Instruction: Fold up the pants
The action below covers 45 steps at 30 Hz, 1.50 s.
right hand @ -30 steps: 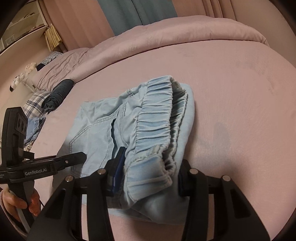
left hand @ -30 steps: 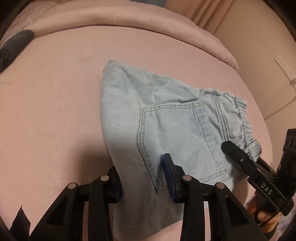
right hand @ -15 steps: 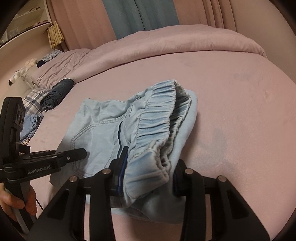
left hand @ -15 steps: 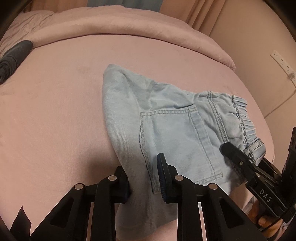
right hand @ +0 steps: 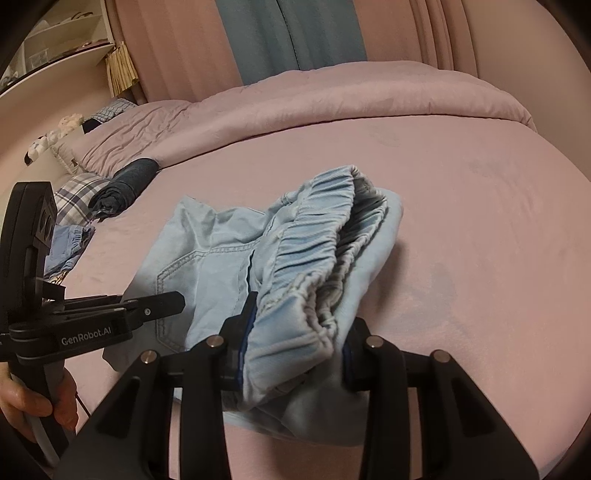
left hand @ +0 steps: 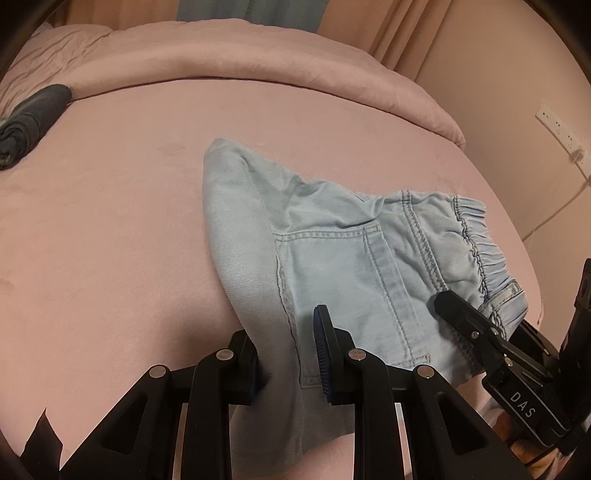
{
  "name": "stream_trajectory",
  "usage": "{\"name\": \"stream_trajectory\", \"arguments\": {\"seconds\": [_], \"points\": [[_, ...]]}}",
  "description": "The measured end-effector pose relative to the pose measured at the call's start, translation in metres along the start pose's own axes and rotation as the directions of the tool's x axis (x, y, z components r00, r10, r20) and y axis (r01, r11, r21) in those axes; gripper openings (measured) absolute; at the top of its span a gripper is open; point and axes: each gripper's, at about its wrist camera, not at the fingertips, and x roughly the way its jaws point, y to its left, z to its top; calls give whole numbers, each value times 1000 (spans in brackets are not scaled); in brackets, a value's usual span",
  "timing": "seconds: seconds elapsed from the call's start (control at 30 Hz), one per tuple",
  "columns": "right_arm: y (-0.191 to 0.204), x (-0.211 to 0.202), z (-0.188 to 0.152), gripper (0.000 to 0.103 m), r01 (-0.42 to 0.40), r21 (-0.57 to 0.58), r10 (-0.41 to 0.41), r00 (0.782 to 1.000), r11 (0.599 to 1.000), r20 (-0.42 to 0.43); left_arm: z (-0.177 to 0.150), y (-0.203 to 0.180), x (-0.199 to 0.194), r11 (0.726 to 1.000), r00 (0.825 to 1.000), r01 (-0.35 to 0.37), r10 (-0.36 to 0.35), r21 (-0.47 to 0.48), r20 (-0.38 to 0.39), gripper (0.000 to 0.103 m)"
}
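Right wrist view: the right gripper (right hand: pixel 295 347) clamps the bunched elastic waistband of the pale denim pants (right hand: pixel 221 266), while the left gripper (left hand: pixel 286 354) pinches the fabric's opposite near edge. Between both hands, the folded pants stretch crosswise on a pink bed (left hand: pixel 110 221), curtains (right hand: pixel 295 33) beyond.

A home bedroom, pink-sheeted bed (right hand: pixel 461 221) with folded-back duvet (right hand: pixel 332 99), pink and blue curtains (right hand: pixel 295 37), plaid pillow (right hand: pixel 75 195), soft toys (right hand: pixel 55 133) on a shelf, wall socket strip (left hand: pixel 559 129)
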Motion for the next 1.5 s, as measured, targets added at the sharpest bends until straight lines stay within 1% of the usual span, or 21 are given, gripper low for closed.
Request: {"name": "stream_trajectory", "arguments": {"seconds": [0.27,0.4,0.53,0.8,1.0,1.13,1.33,1.5], "points": [[4,-3,4,37,-30,-23,30,1000,999,8,1,5,-11,1000,1000,1,-1,-15,28,23],[10,-5,8,37,-44,-37,44,999,998,18,5,7,-19,1000,998,1,0,-24,56,23],[17,-6,16,37,-55,-56,57,998,997,33,11,11,-27,1000,996,-4,5,-20,89,23],[31,-5,32,37,-60,-86,65,996,994,57,23,21,-39,1000,992,2,1,-27,126,23],[38,-2,43,37,-60,-98,67,995,993,70,37,26,-41,1000,989,7,-3,-24,145,23],[45,5,52,37,-58,-111,67,995,992,76,50,37,-41,1000,987,5,-1,-27,161,23],[59,22,76,37,-60,-136,72,994,989,84,68,53,-40,1000,982,-6,12,-31,188,23],[73,33,94,37,-52,-167,71,991,985,110,84,63,-38,999,979,-10,17,-34,204,23]]}}
